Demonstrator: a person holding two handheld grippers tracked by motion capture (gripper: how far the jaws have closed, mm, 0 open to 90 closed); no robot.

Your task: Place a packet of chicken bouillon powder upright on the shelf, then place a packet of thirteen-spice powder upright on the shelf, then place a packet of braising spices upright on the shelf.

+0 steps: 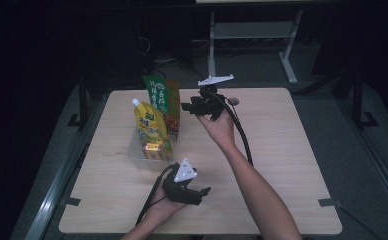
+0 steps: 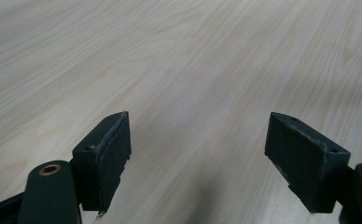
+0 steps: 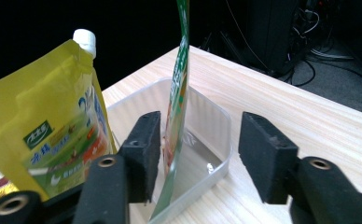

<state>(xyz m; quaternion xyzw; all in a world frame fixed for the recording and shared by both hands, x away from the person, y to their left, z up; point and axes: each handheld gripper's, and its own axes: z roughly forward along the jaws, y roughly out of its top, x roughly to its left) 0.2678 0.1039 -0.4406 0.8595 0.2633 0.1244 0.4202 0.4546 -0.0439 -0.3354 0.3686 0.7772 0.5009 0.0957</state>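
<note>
A clear plastic tub [image 1: 135,156] on the wooden table holds a yellow spouted pouch [image 1: 151,127] with a white cap, a tall green packet [image 1: 162,97] and a small yellow-and-red pack [image 1: 153,149]. My right gripper [image 1: 186,106] is at the tub's far right side, pointing at the packets. In the right gripper view the green packet [image 3: 177,107] stands upright in the tub [image 3: 219,135] between the open jaws of that gripper [image 3: 201,140], close beside the left pad. The yellow pouch [image 3: 53,126] leans at the left. My left gripper [image 1: 200,196] rests open near the front edge, over bare table [image 2: 193,56].
The table's right half [image 1: 282,150] is bare wood. Dark floor, cables and a white table frame [image 1: 252,35] lie beyond the far edge. A black cable [image 1: 242,135] trails from the right gripper along the forearm.
</note>
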